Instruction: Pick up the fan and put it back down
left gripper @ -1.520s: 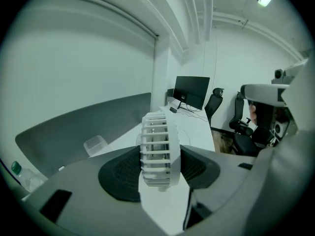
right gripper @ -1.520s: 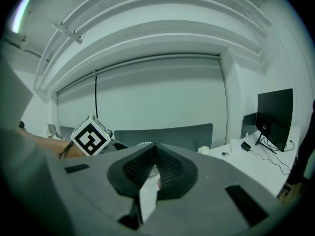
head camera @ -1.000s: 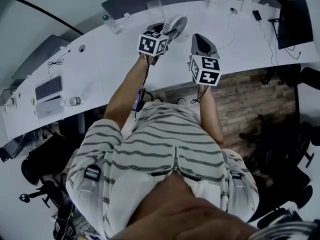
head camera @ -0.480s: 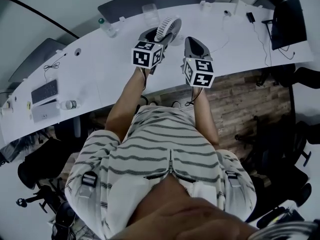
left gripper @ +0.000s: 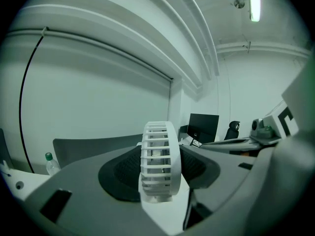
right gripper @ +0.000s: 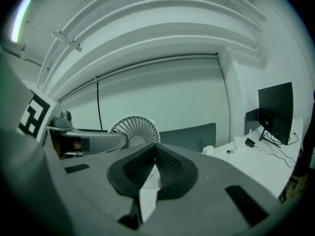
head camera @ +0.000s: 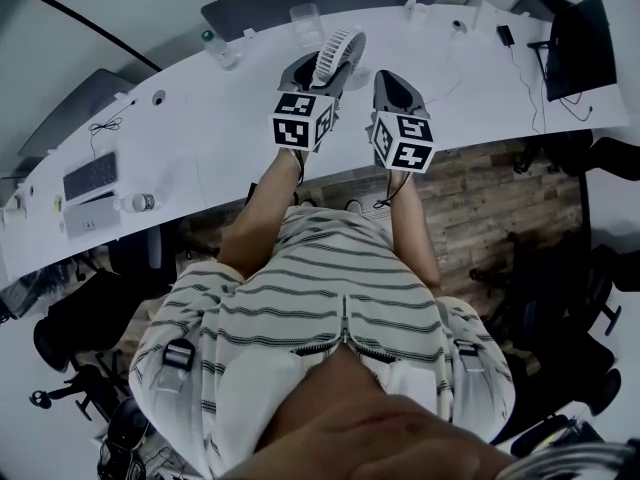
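Observation:
A small white fan (head camera: 338, 52) with a round slatted grille is held over the white desk (head camera: 215, 128). My left gripper (head camera: 318, 68) is shut on it. In the left gripper view the fan (left gripper: 158, 159) stands edge-on between the dark pads, clamped across its grille. My right gripper (head camera: 394, 84) hovers just to the fan's right, shut with nothing in it. In the right gripper view its pads (right gripper: 167, 168) meet, and the fan's face (right gripper: 134, 128) shows behind the left gripper's jaw. The fan's base is hidden.
On the desk's far side stand a water bottle (head camera: 216, 48) and a clear cup (head camera: 305, 23). A keyboard (head camera: 90, 176) lies at the far left. A monitor (head camera: 580, 40) and cables (head camera: 530, 63) sit at the right. Office chairs stand on both sides of the person.
My left gripper has risen with the fan in it and tilted a little. The right gripper has kept still.

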{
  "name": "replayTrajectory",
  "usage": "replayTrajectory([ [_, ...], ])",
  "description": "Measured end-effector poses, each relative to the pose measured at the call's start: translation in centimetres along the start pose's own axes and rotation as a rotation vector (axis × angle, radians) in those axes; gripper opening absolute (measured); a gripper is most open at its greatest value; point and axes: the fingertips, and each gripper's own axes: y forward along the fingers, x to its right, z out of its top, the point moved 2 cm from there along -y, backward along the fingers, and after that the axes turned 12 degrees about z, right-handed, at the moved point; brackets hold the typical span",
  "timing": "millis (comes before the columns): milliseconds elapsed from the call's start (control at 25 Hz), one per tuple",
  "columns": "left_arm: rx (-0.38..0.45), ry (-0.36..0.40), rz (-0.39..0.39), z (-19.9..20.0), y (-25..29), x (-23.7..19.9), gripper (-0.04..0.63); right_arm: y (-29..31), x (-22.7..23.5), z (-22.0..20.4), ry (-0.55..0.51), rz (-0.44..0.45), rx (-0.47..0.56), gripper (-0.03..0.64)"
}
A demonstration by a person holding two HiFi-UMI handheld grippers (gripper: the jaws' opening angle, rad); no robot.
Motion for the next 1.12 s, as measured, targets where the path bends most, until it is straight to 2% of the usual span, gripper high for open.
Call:
replayTrajectory([
  [280, 0.047, 0.012, 0.021, 0.6, -0.8, 0.5, 0.225, -0.1, -0.4, 0.7, -0.017, -0.001, 0.015, 0.011],
  [520, 0.066, -0.008, 0.025, 0.9, -1.1, 0.4, 0.225, -0.5, -0.3, 1.0, -0.029, -0.011, 0.025, 0.011],
  [1120, 0.071, -0.001, 0.006, 1.0, -1.1, 0.1, 0.224, -0.9, -0.4, 1.2, -0.066, -0.032, 0.034, 0.011],
])
